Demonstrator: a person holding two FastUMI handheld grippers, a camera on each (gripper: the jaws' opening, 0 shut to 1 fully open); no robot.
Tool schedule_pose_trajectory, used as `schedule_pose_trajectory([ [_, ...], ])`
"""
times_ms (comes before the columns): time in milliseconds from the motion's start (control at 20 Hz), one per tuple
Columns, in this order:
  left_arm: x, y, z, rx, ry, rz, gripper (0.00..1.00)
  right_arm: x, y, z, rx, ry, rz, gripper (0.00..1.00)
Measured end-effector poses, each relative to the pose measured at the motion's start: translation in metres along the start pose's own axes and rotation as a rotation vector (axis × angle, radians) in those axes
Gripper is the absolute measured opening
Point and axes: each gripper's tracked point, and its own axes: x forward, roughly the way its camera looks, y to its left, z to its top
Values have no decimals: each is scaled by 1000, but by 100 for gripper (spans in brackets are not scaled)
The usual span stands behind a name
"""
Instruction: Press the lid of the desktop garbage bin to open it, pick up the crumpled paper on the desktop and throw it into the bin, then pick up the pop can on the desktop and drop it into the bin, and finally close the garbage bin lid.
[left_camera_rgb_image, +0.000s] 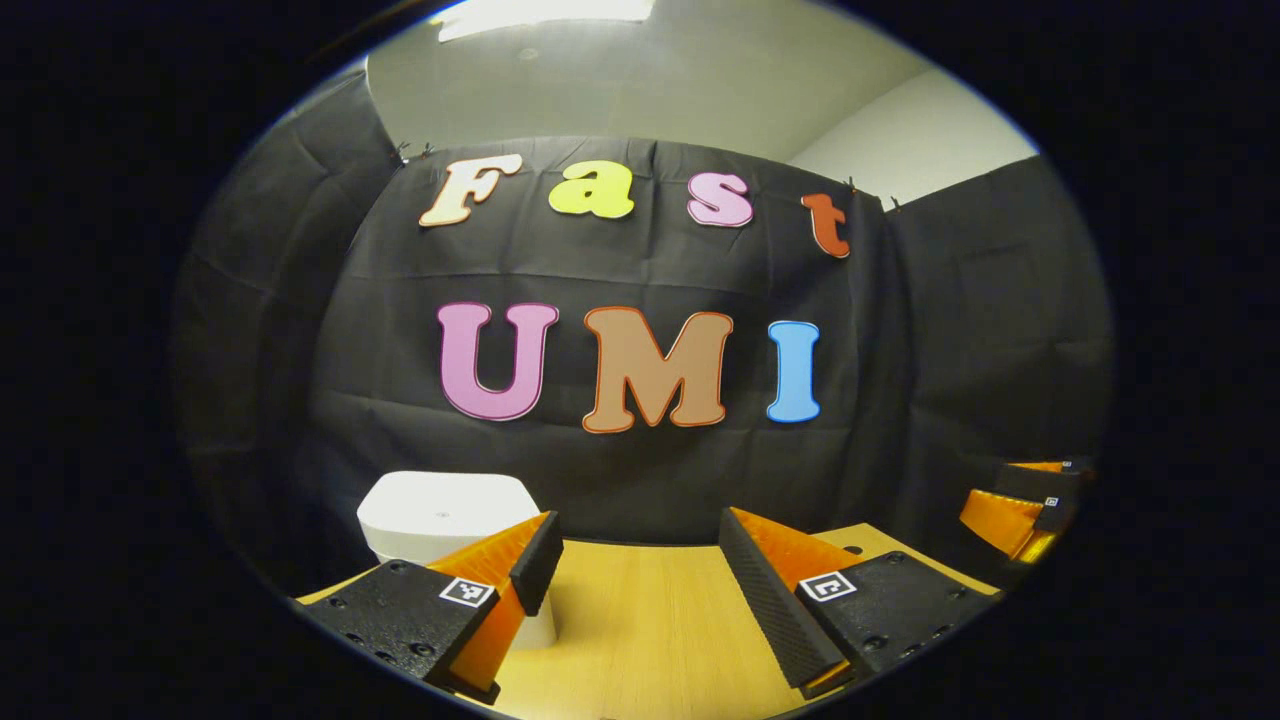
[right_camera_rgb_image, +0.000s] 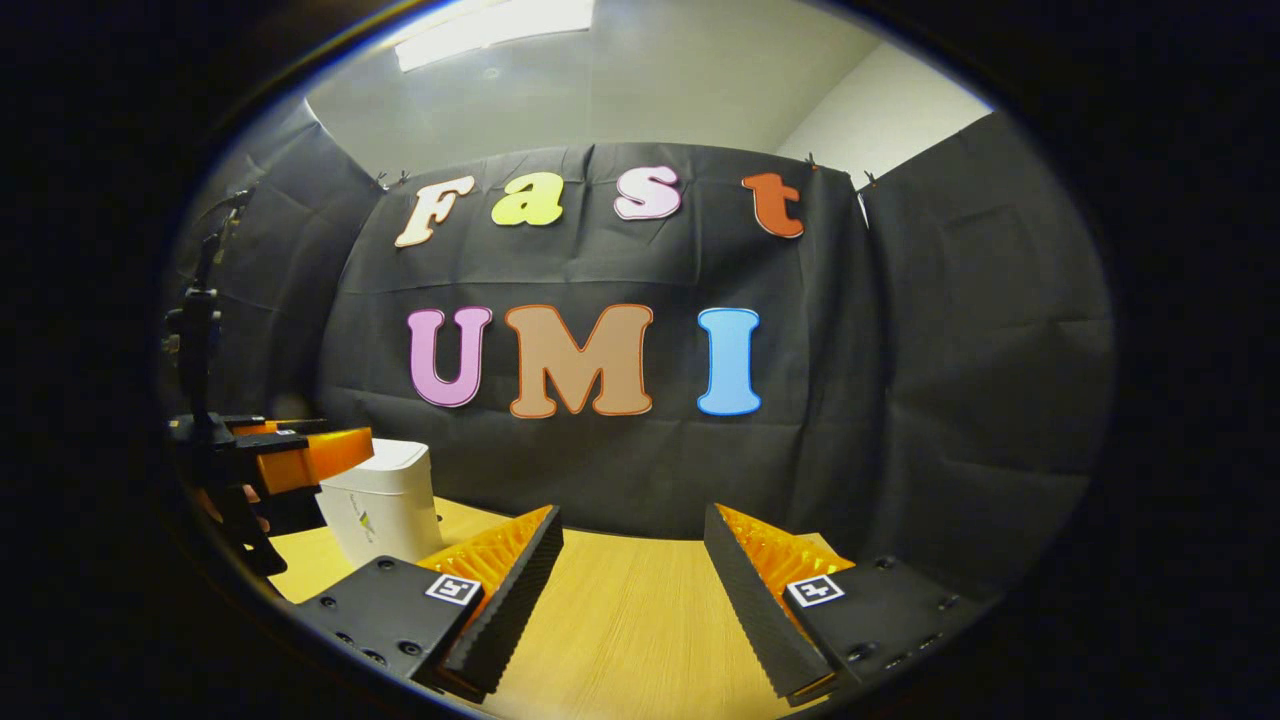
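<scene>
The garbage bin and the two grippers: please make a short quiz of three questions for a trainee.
1. True or false: the garbage bin has its lid shut.
2. The left gripper is: A open, B shut on the bin, C shut on paper?
3. On what does the bin stand?

Key: 1 true. 2 A; nothing between its fingers, as with the right gripper. 3 the wooden table.

Colours in your two gripper views

Your bin (left_camera_rgb_image: 445, 515) is plain white; your bench (right_camera_rgb_image: 620, 620) is light wood grain.
</scene>
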Motion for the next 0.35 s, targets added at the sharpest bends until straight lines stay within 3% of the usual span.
schedule_pose_trajectory([
  [100,-1,3,-4,-31,15,6,94,0,4,0,2,8,7,95],
  [350,-4,4,6,-39,-11,6,93,-2,8,-3,-5,17,17,95],
])
